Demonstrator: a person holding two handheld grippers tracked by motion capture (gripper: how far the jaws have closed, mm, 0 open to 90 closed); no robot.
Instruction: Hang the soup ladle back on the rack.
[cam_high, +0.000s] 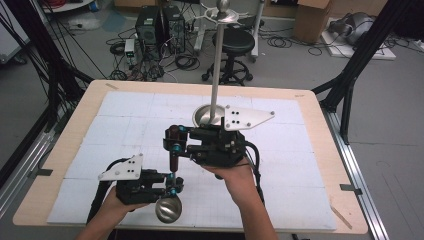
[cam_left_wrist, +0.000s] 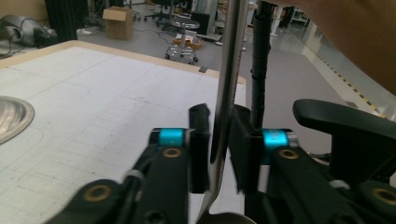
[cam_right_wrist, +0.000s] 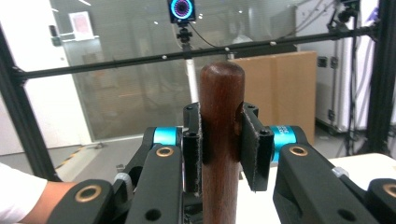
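The left gripper (cam_high: 171, 184) has its jaws clamped on the thin metal stem of a steel ladle (cam_left_wrist: 227, 93), whose rounded bowl (cam_high: 168, 208) hangs just below the jaws at the near edge of the white gridded table mat (cam_high: 125, 130). In the left gripper view the stem runs up between the two black pads (cam_left_wrist: 200, 144). Just beyond the ladle, the right gripper (cam_high: 174, 140) is closed on a dark wooden handle (cam_right_wrist: 221, 140) that stands upright between its padded jaws; this appears to be the ladle's own handle, though the join is hard to make out. Farther from the ladle, behind the right gripper, a tall metal stand (cam_high: 217, 60) rises from a round dished base (cam_high: 205, 116) near the mat's middle.
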